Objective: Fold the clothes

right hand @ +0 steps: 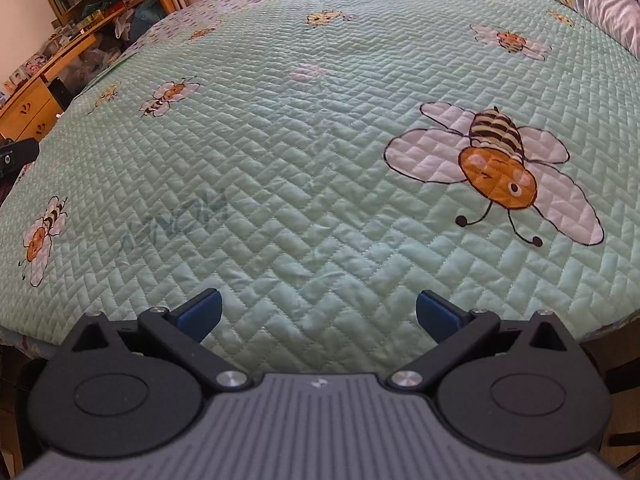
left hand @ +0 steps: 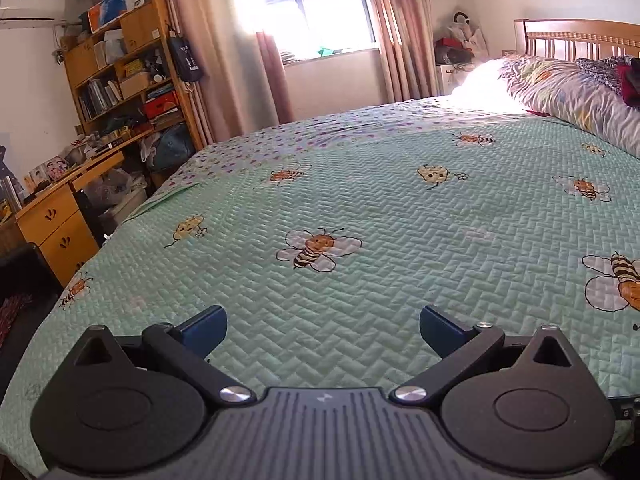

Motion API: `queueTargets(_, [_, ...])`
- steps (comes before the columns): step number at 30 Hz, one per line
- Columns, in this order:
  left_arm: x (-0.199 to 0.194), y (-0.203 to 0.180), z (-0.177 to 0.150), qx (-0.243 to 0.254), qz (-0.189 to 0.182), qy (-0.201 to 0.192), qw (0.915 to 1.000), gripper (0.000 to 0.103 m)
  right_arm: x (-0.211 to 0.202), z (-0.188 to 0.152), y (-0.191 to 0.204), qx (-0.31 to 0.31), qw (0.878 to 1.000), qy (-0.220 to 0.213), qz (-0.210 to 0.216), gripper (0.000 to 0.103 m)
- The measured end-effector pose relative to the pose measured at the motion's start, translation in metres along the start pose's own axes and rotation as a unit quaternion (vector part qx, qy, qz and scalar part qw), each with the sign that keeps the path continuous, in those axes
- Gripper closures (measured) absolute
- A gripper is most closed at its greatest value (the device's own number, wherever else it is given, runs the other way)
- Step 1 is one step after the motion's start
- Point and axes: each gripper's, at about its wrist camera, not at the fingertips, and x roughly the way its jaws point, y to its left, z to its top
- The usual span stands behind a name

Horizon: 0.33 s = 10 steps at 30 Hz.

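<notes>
Hovering over the near edge of the mint-green quilted bedspread printed with cartoon bees [left hand: 400, 208], the left gripper [left hand: 323, 330] has its 2 blue-padded fingers [left hand: 204, 326] spread wide apart with only bare quilt between them. The right gripper [right hand: 318, 314] hangs over the same bedspread [right hand: 300, 140] in the same way, its blue pads [right hand: 434, 314] splayed fully and nothing caught in them. From the right wrist view, a large orange-faced bee with white wings [right hand: 496, 168] is printed on the quilt to the far right of that gripper.

No garment for folding can be made out on the quilt in either view. At the far right of the left wrist view, a pale floral rolled duvet [left hand: 568, 92] lies along the head of the bed, and dark and red fabric [left hand: 624, 76] is heaped on it beside the slatted wooden headboard [left hand: 580, 36]; whether that heap is clothing cannot be told.

On the far left stands a cluttered wooden bookshelf [left hand: 124, 64] above a wooden desk with drawers [left hand: 52, 220]. Pink curtains [left hand: 208, 52] frame a bright window [left hand: 316, 4] at the far wall.
</notes>
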Motion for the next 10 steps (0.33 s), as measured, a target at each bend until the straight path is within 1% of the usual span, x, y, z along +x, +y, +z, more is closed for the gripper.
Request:
queueTargets(4, [0.01,-0.002,-0.002,-0.007,-0.019,0.037,0.9991,0.001,0.005,-0.001,-0.005,0.008,1.0,0.006,0.002,0.0])
queueTargets(8, [0.021,-0.001,-0.006,-0.025,-0.063,0.065,0.9955,0.001,0.009,-0.002,-0.01,0.015,1.0,0.012,0.003,0.0])
queueTargets(10, [0.025,-0.004,-0.008,-0.031,-0.079,0.068,0.9941,0.001,0.011,-0.003,-0.013,0.018,1.0,0.014,0.005,0.0])
